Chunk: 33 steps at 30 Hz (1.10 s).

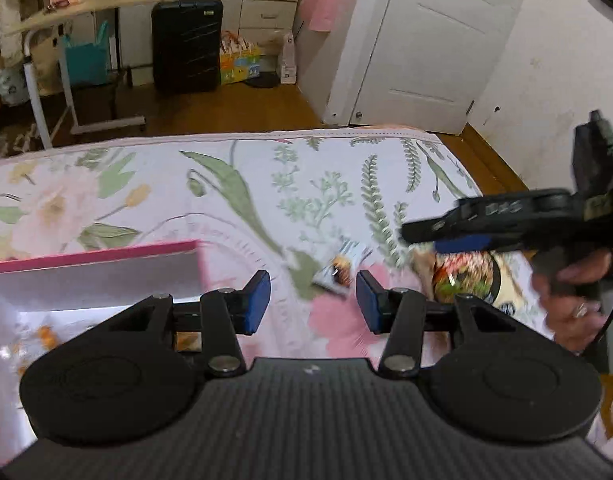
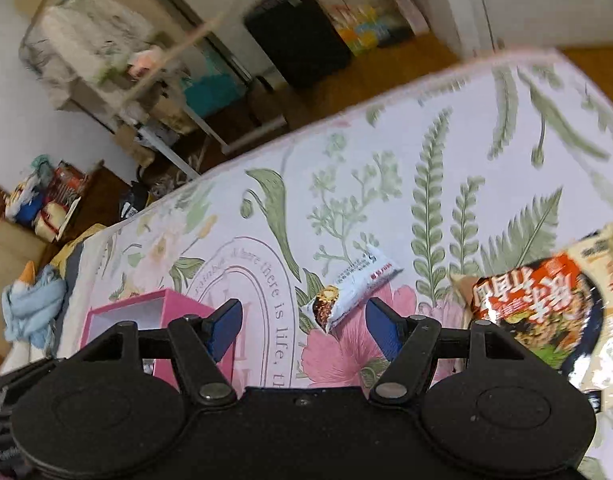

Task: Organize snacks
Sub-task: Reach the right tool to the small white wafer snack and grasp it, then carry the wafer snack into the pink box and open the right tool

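A small white snack bar wrapper [image 1: 340,267] lies on the floral bedsheet, just ahead of my open, empty left gripper [image 1: 313,304]; it also shows in the right wrist view [image 2: 348,290]. A large noodle packet [image 2: 546,304] lies to its right, also visible in the left wrist view [image 1: 464,278]. A pink box [image 1: 94,276] with a white inside sits at the left, holding some small snacks; it shows in the right wrist view [image 2: 162,320] too. My right gripper [image 2: 304,330] is open and empty above the bar; in the left wrist view it [image 1: 422,236] hovers over the noodle packet.
The bed [image 1: 226,184] has its far edge ahead, with wooden floor beyond. A black suitcase [image 1: 186,44], a side table [image 1: 86,4] and a white door [image 1: 438,40] stand across the room. Clutter lies on the floor at the left [image 2: 46,204].
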Each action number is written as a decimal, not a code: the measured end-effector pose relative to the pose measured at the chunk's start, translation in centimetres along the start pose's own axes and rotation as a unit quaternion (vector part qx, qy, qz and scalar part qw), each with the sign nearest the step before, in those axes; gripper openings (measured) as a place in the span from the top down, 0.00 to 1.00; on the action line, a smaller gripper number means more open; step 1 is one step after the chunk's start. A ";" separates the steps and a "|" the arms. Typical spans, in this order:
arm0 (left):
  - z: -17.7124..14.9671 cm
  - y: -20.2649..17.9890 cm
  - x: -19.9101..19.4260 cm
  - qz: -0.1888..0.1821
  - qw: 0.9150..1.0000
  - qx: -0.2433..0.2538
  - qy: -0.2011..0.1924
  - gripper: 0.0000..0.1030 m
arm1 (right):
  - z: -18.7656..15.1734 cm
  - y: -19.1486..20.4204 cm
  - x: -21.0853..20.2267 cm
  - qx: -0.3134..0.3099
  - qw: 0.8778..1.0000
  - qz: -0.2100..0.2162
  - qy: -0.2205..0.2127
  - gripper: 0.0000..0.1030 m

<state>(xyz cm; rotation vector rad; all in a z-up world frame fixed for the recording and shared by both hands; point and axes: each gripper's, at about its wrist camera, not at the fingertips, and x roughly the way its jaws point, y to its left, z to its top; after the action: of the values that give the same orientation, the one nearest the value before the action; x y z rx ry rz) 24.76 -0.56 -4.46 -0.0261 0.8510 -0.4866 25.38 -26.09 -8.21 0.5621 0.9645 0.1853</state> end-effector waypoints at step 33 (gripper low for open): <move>-1.1 -2.7 15.7 -0.020 0.986 -0.001 0.167 0.72 | -1.0 -4.4 9.8 0.156 0.984 -0.012 0.084 0.71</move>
<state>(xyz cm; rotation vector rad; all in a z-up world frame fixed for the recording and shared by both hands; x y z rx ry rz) 31.64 -9.40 -15.81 0.0374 1.1818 -0.5359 29.70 -25.56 -18.13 0.8315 1.1734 0.0604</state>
